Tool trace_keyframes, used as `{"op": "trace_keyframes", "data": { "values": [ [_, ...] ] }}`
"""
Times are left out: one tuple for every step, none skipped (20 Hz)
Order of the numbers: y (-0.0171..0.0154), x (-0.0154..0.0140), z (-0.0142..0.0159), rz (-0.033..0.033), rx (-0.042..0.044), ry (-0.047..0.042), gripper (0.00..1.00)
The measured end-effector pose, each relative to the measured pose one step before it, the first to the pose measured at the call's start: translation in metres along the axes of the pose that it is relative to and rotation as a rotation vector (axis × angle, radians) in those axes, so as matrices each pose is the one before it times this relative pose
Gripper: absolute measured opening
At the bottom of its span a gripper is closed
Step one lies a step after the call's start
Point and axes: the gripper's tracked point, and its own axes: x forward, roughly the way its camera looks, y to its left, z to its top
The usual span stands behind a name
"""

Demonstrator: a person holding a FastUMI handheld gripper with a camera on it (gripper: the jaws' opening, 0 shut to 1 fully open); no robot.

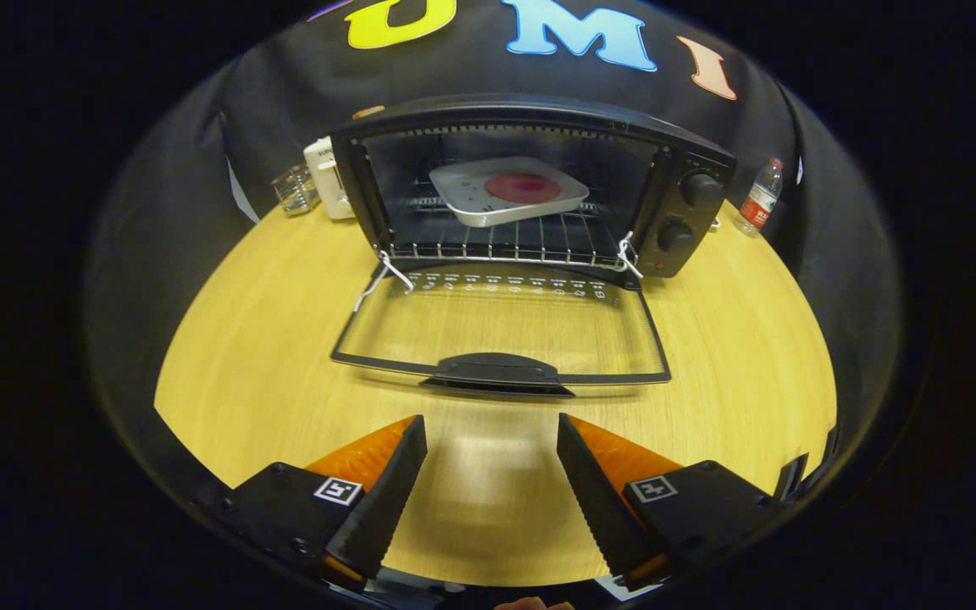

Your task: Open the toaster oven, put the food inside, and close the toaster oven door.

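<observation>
Toaster oven (530, 182): black casing, black knobs, small red dot low on the control panel. Door (501, 326): clear glass in black frame, black handle, row of white markings near the hinge. Rack (505, 241): silver wire. Plate (507, 191): white, square. Food (523, 187): round, pinkish-red, darker at centre. Surface (285, 356): pale yellow wood grain. Bottle (761, 197): clear, red label, red cap. Appliance (329, 178) beside oven: cream white.
</observation>
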Motion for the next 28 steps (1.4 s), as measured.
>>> {"op": "trace_keyframes", "data": {
  "values": [
    [-0.00097, 0.00468, -0.00292, -0.00689, -0.00389, 0.01513, 0.98],
    [0.0005, 0.00392, -0.00199, -0.00207, -0.00159, 0.01702, 0.98],
    [0.00116, 0.00425, -0.00325, 0.00129, 0.00069, 0.01944, 0.98],
    [0.00106, 0.0037, -0.00178, 0.00245, 0.00131, 0.01548, 0.98],
    [0.00041, 0.00454, -0.00181, -0.00281, -0.0002, 0.0144, 0.98],
    [-0.00005, 0.00393, -0.0011, -0.00361, -0.00063, 0.01524, 0.98],
    [0.00029, 0.00411, -0.00122, -0.00221, 0.00249, 0.01245, 0.99],
    [0.00016, 0.00354, 0.0002, -0.0037, 0.00286, 0.01252, 0.99],
    [-0.00207, 0.00309, 0.00092, -0.0084, 0.00596, 0.00932, 0.99],
    [-0.00073, 0.00278, 0.00045, -0.00124, 0.01109, 0.01069, 0.99],
    [0.00109, -0.00117, 0.00418, 0.00234, 0.02195, -0.00632, 0.99],
    [0.0, 0.00745, 0.00247, 0.00285, 0.01424, 0.00407, 0.99],
    [0.0019, -0.00141, 0.00342, 0.00589, 0.01644, 0.00078, 0.98],
    [0.00127, 0.00429, 0.00224, 0.00414, 0.01209, 0.00116, 0.98],
    [0.0003, 0.00051, 0.00133, 0.00052, 0.01452, 0.00781, 0.98],
    [0.00015, -0.0009, 0.00001, -0.00293, 0.0125, 0.00459, 0.98],
    [0.0008, 0.00142, 0.00052, -0.00237, 0.00147, 0.00618, 0.98],
    [-0.00045, -0.00079, 0.00034, -0.00458, -0.00175, 0.00464, 0.98],
    [0.00031, 0.00024, -0.00048, -0.00419, -0.00266, 0.00731, 0.98],
    [-0.00024, -0.00047, 0.00073, -0.00436, -0.0059, 0.00204, 0.98],
    [0.00011, -0.00153, -0.00015, -0.00246, -0.00599, 0.00243, 0.98],
    [-0.00028, -0.00153, 0.00102, -0.00003, -0.00153, -0.00319, 0.98],
    [0.00003, -0.00093, -0.00011, 0.00157, 0.00112, -0.00612, 0.98],
    [-0.00005, -0.00147, 0.00015, 0.00246, -0.0019, -0.00353, 0.98],
    [-0.00012, -0.00329, 0.00049, 0.00223, -0.00411, -0.00746, 0.98],
    [-0.00007, -0.00449, 0.00137, 0.00199, -0.00471, -0.01111, 0.98],
    [-0.00036, -0.004, 0.00055, 0.00293, -0.00221, -0.0144, 0.98],
    [0.00023, -0.00497, 0.00192, 0.00514, 0.00155, -0.01517, 0.98]
  ]
}}
